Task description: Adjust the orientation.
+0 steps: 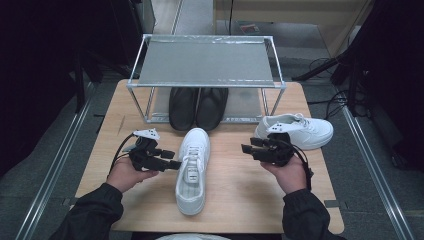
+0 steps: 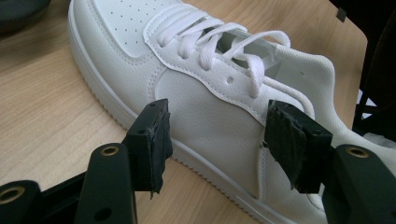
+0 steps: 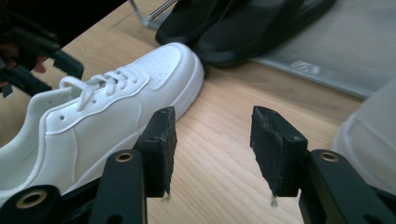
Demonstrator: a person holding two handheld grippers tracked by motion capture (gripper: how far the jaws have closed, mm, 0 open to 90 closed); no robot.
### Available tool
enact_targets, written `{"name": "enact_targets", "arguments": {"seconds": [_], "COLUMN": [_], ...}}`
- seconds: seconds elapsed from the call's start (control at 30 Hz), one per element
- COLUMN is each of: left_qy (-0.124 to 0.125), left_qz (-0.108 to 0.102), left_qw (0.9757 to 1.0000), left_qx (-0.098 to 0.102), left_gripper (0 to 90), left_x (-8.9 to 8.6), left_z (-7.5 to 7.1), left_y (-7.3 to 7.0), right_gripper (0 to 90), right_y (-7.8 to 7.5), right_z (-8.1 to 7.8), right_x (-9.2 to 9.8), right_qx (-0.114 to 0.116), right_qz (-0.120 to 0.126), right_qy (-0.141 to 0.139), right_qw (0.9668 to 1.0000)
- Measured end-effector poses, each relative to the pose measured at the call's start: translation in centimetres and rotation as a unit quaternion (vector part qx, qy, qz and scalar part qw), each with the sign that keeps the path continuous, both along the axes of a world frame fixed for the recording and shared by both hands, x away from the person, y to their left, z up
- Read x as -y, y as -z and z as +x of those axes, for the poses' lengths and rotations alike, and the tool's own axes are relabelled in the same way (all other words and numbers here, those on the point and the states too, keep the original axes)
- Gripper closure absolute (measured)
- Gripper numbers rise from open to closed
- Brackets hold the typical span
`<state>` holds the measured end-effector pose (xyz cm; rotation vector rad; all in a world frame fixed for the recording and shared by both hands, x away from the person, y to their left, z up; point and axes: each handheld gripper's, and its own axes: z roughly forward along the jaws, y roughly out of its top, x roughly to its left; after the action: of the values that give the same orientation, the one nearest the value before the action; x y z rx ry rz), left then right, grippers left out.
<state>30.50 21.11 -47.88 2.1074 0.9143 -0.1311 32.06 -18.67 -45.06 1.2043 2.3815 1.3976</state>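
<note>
- High view first, the biggest piece: the tabletop [image 1: 235, 195] carries a metal-framed shoe rack [image 1: 206, 62] at its far edge, with a pair of black shoes [image 1: 198, 107] on the lower shelf.
- Next in size, the white sneaker [image 1: 192, 167] lies in the middle of the tabletop, toe pointing at the rack and nearly touching the black shoes, heel toward the person. A second white sneaker [image 1: 300, 131] sits off to the right, turned sideways.
- The left gripper [image 1: 172, 161] is just beside the middle sneaker's flank; in the left gripper view its jaws stand wide apart, framing the side panel below the laces [image 2: 219, 42], holding nothing.
- The right gripper [image 1: 248, 149] hovers between the two sneakers, jaws spread and empty, over bare wood.
- Judged from this, the step is grasping the middle sneaker. A good grip likely means sliding one jaw inside the collar and one outside, rather than squeezing the smooth side wall, which could slip.
- Keeping clear of the loose laces should prevent snagging.
</note>
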Motion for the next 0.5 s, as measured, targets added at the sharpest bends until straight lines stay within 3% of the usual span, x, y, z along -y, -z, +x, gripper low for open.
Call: {"name": "enact_targets", "arguments": {"seconds": [0.23,0.5], "left_qy": [-0.008,-0.01], "left_qz": [0.0,0.005], "left_qw": [1.0,0.9999], "left_qx": [-0.006,-0.01], "left_gripper": [43.9,42.4], "left_x": [0.1,-0.1], "left_z": [-0.3,-0.6], "left_y": [0.1,0.2], "right_gripper": [51.9,52.3], "right_y": [-0.7,-0.4], "right_z": [0.6,2.0], "right_x": [2.4,4.5], "right_qx": [0.008,0.004], "right_qz": [0.005,0.005], "right_qy": [0.03,0.067], "right_qw": [0.9995,0.9977]}}
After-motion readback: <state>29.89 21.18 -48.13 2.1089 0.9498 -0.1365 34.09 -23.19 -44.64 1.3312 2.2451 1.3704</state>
